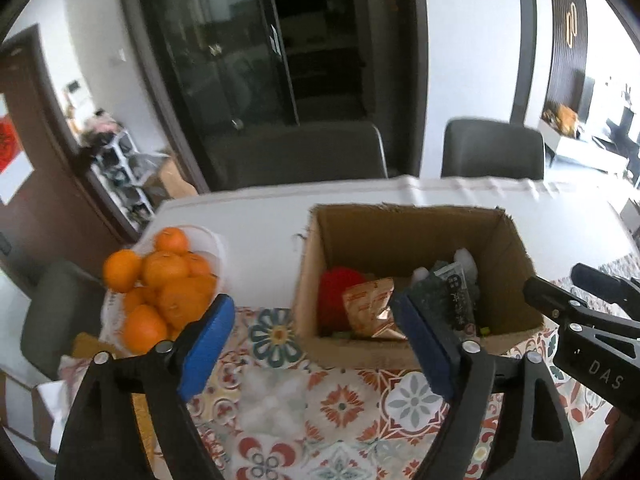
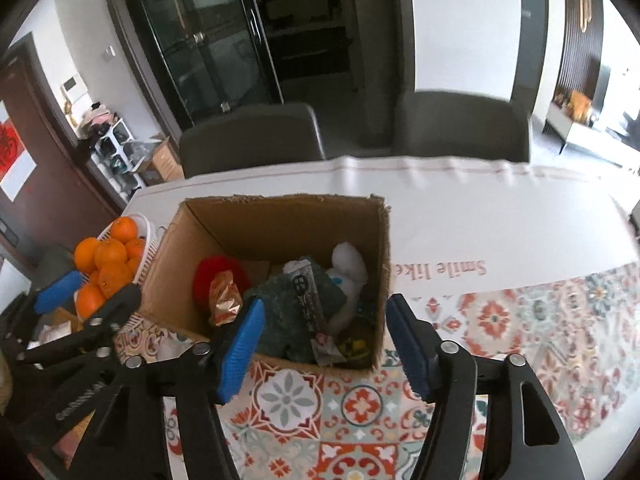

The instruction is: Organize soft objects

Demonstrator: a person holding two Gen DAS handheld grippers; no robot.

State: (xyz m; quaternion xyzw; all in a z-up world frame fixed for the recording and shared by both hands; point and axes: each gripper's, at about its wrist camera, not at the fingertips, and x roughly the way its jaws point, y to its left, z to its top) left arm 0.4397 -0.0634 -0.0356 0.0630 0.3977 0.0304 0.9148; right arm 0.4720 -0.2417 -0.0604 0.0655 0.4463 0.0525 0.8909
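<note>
An open cardboard box (image 1: 320, 264) (image 2: 168, 264) stands on the patterned tablecloth. Inside lie a red fluffy object (image 1: 338, 280) (image 2: 212, 272), a gold snack packet (image 1: 370, 308) (image 2: 226, 296), a dark green cloth (image 2: 280, 312), a dark sachet (image 1: 460, 296) (image 2: 308, 300) and a white plush toy (image 2: 350, 268). A translucent white soft wad (image 1: 272, 404) lies on the cloth in front of the box. My left gripper (image 1: 316, 344) is open and empty, above that wad. My right gripper (image 2: 324, 344) is open and empty at the box's near edge.
A white basket of oranges (image 1: 164, 284) (image 2: 108, 260) sits left of the box. Two grey chairs (image 1: 296, 156) (image 2: 460, 128) stand behind the table. The white table runner (image 2: 480, 216) stretches to the right. The right gripper's body (image 1: 588, 328) shows at the left wrist view's right edge.
</note>
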